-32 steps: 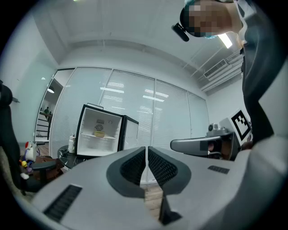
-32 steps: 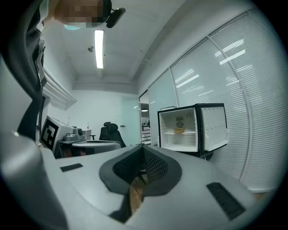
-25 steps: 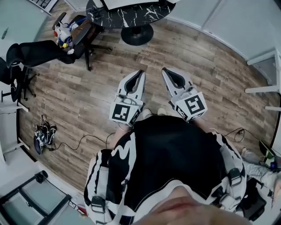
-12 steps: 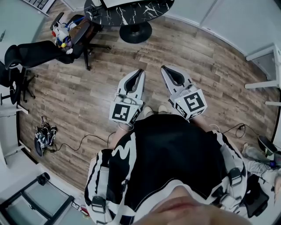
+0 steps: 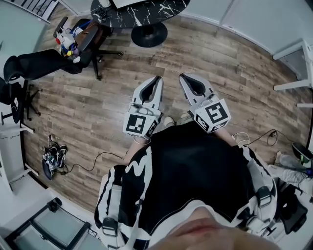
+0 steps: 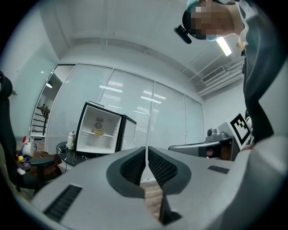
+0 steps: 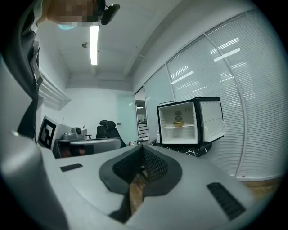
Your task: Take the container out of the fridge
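Observation:
A small black fridge (image 6: 100, 130) stands on a dark marble table, far ahead, with its door open and its inside white. On its shelf sits a yellowish container (image 6: 98, 131); the right gripper view has the same container (image 7: 178, 123) inside the fridge (image 7: 189, 121). My left gripper (image 6: 146, 150) is shut and empty, pointing level toward the fridge. My right gripper (image 7: 142, 148) is shut and empty too. Seen from the head view, the left gripper (image 5: 157, 78) and right gripper (image 5: 182, 76) are held side by side over the wooden floor, well short of the table (image 5: 142, 10).
Black office chairs (image 5: 73, 46) with toys and bags stand at the table's left. A bundle of cables (image 5: 51, 158) lies on the floor at the left, and white furniture legs (image 5: 293, 85) stand at the right. A bottle (image 6: 71, 139) stands beside the fridge.
Both grippers stay shut and side by side. The floor and furniture have shifted a little in the head view, with the chairs drifting toward the top left corner.

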Tool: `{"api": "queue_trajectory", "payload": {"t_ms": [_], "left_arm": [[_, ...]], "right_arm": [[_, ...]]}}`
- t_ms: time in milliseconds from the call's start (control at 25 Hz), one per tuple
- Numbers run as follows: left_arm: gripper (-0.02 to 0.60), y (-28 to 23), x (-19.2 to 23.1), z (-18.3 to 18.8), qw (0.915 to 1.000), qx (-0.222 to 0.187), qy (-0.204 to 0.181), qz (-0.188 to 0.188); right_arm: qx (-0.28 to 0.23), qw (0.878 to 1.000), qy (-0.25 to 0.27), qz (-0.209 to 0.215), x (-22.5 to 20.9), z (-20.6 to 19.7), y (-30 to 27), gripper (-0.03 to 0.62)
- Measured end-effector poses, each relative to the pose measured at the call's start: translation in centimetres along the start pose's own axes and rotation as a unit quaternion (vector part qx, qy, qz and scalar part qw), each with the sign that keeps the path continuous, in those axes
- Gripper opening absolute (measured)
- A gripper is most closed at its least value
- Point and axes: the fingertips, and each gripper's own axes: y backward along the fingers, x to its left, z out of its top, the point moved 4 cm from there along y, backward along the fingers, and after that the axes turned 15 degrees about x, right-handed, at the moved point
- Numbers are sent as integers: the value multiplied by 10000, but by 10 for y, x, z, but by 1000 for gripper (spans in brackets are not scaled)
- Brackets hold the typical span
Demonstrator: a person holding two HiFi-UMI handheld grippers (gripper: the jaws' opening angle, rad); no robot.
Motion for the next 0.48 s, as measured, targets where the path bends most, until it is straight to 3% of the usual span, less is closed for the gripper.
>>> {"api": "queue_trajectory", "payload": {"t_ms": [480], "left_arm": [[23, -2, -4, -4, 9997, 64, -62, -230]], "right_arm": [[-134, 9993, -165, -312, 0, 1, 8, 12]]}}
